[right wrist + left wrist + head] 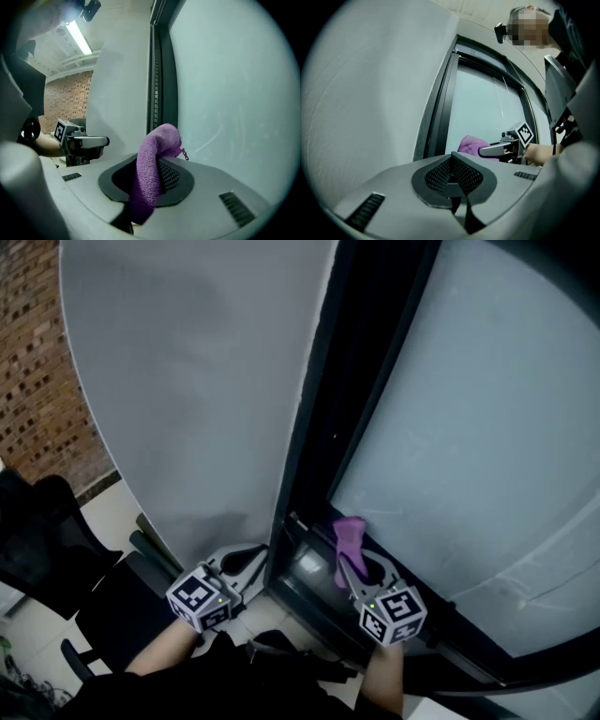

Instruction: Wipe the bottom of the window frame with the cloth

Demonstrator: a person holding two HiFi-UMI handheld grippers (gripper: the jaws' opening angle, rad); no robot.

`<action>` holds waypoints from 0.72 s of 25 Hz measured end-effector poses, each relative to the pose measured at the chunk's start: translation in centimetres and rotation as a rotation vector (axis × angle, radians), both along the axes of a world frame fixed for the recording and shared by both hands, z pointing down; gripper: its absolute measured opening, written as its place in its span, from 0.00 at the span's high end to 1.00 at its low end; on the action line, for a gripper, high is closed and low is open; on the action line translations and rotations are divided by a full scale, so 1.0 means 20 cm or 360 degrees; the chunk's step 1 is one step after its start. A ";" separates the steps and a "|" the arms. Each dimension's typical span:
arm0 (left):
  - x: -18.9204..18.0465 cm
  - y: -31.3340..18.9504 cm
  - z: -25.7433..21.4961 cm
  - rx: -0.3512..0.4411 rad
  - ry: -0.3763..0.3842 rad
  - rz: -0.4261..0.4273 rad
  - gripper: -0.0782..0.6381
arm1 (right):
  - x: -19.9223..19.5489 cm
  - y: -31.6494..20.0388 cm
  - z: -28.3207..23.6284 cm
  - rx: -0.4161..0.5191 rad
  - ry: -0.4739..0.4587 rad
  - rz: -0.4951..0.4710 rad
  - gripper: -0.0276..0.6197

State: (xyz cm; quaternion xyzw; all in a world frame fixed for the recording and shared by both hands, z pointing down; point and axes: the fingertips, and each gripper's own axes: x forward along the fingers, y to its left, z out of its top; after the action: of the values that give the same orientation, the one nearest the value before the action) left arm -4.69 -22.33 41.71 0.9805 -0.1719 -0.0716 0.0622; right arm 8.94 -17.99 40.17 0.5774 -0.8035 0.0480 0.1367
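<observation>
A purple cloth (348,542) hangs from my right gripper (354,563), which is shut on it just above the bottom rail of the dark window frame (302,589), beside the glass. In the right gripper view the cloth (149,180) arches up out of the jaws, and its tip droops toward the pane. My left gripper (246,563) is shut with nothing in it, low against the grey wall just left of the frame. From the left gripper view, the right gripper (488,150) and the cloth (469,144) show against the glass.
A frosted pane (487,427) fills the right side. The frame's dark upright (361,362) separates it from a grey wall (197,381). A black office chair (37,540) and a brick wall (33,381) are at the far left.
</observation>
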 end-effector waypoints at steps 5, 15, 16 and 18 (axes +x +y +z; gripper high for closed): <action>-0.02 0.00 -0.05 0.0097 0.0041 -0.0058 0.89 | 0.01 0.05 -0.09 0.0179 -0.0007 0.0070 0.83; -0.03 0.02 -0.11 -0.0028 0.0128 -0.0059 0.89 | -0.06 0.15 -0.04 0.0386 -0.0131 -0.0010 0.83; -0.04 0.02 -0.10 -0.0056 0.0129 -0.0059 0.89 | -0.06 0.16 -0.02 0.0378 -0.0124 -0.0006 0.84; -0.04 0.03 -0.09 -0.0071 0.0116 -0.0059 0.89 | -0.06 0.19 -0.01 0.0362 -0.0151 -0.0002 0.84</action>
State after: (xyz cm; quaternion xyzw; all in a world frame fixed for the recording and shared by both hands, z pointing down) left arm -5.56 -21.81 39.90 0.9723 -0.1892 -0.1044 0.0889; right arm 7.83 -14.26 40.00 0.5859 -0.8096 -0.0162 0.0324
